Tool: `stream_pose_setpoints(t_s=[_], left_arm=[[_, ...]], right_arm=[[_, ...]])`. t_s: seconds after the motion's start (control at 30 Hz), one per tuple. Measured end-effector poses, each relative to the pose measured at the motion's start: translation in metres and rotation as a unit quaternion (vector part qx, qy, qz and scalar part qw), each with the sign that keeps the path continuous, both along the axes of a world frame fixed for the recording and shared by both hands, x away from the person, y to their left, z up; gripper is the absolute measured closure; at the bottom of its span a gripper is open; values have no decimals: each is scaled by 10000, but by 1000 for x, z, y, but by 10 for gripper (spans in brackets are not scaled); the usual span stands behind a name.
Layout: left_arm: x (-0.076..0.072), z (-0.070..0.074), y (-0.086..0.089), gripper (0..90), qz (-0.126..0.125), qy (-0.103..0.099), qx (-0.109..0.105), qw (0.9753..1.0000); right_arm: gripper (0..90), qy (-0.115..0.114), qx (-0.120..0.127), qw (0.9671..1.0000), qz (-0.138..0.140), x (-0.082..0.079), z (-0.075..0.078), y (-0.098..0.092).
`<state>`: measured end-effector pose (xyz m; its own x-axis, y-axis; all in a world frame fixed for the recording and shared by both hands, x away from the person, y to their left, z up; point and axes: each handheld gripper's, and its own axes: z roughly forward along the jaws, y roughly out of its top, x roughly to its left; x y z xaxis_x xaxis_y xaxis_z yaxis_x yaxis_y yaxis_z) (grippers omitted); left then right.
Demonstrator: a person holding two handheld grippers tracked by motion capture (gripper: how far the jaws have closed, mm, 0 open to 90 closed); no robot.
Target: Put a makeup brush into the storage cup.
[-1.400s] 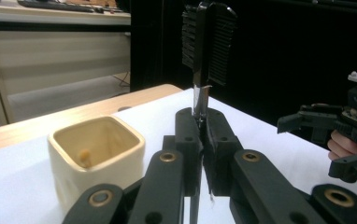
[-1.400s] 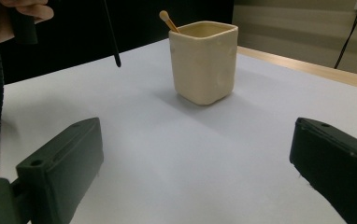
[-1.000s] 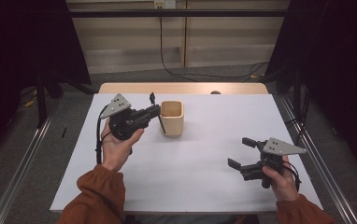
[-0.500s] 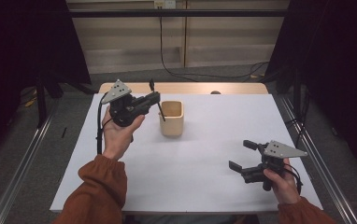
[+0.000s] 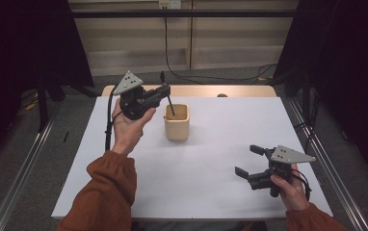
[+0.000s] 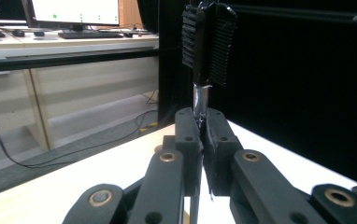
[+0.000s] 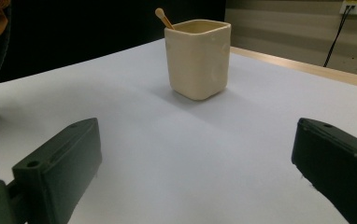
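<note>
Upper left, the left hand-held gripper clamps a black-handled utensil over the cream cup; lower right, the right hand-held gripper rests spread wide on the worktop.

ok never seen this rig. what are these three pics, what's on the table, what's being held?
No robot: a person holds a two-jaw tool in each hand. The high view looks down on the white table; the other two come from cameras riding on each gripper, looking along its black jaws. The left gripper, raised beside the cup, is shut on a thin tool with a black ribbed handle and a metal neck; its lower end reaches the cup's mouth. A wooden stick pokes out of the cup. The right gripper is low over the table, jaws wide open, holding nothing.
</note>
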<state>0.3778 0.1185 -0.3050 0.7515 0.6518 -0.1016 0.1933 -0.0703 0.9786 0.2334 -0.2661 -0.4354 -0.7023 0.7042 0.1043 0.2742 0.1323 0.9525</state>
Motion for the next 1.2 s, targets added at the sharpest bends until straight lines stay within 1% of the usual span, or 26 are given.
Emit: stream_pose_setpoints(t_s=[0.1,0.13,0.2,0.33,0.4,0.43,0.53,0.67,0.7,0.97,1.07,1.2], left_arm=[[4,0,-1,857,35,-1,12,10000],[6,-1,-2,857,41,14,3,10000],[9,-3,-3,857,73,10,73,9999],[17,-9,-4,857,143,85,86,9998],[19,-10,-4,857,144,81,106,9998],[20,-11,-4,857,147,89,82,9998],[22,-14,-6,857,147,84,144,9998],[24,-18,-8,857,136,96,147,9998],[24,-18,-9,857,126,89,196,9997],[25,-24,-14,857,85,76,319,9994],[26,-27,-14,857,87,83,303,9995],[26,-34,-16,856,66,110,313,9994]], right_arm=[[11,1,3,10000,7,0,0,0],[11,1,2,10000,10,0,0,0],[10,-8,2,10000,22,0,0,0],[9,-3,-2,10000,28,0,-1,1],[9,-10,-5,10000,32,0,-1,1],[9,-12,-7,10000,32,0,-1,1],[8,-11,-4,10000,36,0,-1,1],[9,-8,6,10000,38,0,-1,1],[9,-13,0,10000,39,0,-1,1],[9,-8,3,10000,33,0,-1,1],[9,-20,-3,10000,46,0,-1,1],[9,-18,10,10000,33,0,-1,1]])
